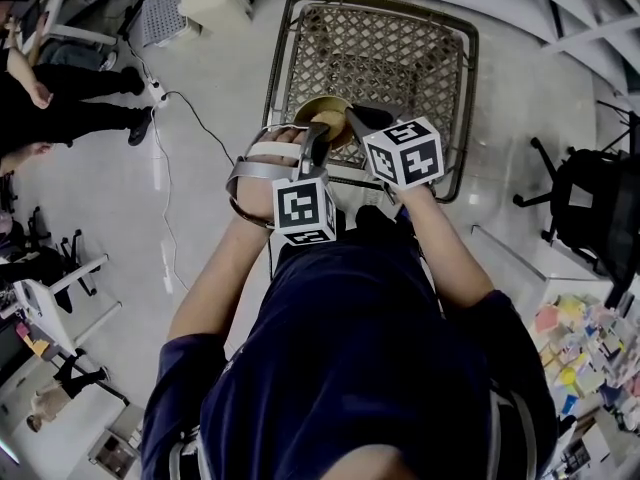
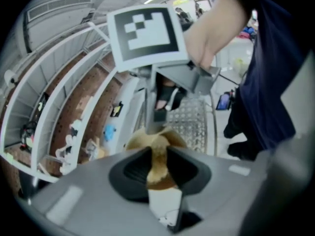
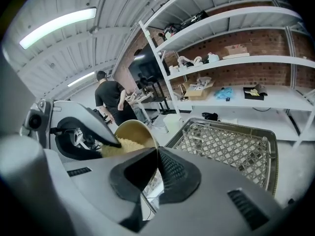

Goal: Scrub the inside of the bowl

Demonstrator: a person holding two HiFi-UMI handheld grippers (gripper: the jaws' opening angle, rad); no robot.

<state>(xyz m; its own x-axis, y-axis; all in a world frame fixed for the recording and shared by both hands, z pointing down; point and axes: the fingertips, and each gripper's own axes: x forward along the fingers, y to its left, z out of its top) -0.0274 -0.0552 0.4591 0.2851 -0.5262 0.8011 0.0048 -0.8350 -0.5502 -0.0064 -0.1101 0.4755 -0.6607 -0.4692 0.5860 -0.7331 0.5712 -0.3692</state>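
Note:
A golden metal bowl point(image 1: 322, 115) is held up over a wire mesh basket point(image 1: 400, 58). My right gripper point(image 3: 156, 154) is shut on the bowl's rim point(image 3: 147, 134), with the thin edge pinched between the dark pads. My left gripper point(image 2: 158, 156) is shut on a yellow sponge point(image 2: 157, 161), which is pressed inside the bowl point(image 2: 142, 140). In the right gripper view the sponge point(image 3: 120, 145) lies against the bowl's lower inner wall under the left gripper's jaw. Both marker cubes point(image 1: 304, 211) point(image 1: 405, 153) sit close together in front of the person's chest.
The wire mesh basket point(image 3: 231, 141) stands on a pale floor just beyond the bowl. A cable point(image 1: 165, 168) runs over the floor at the left, where people point(image 1: 60, 88) stand. An office chair point(image 1: 590, 198) is at the right. Shelves point(image 3: 236, 58) line a brick wall.

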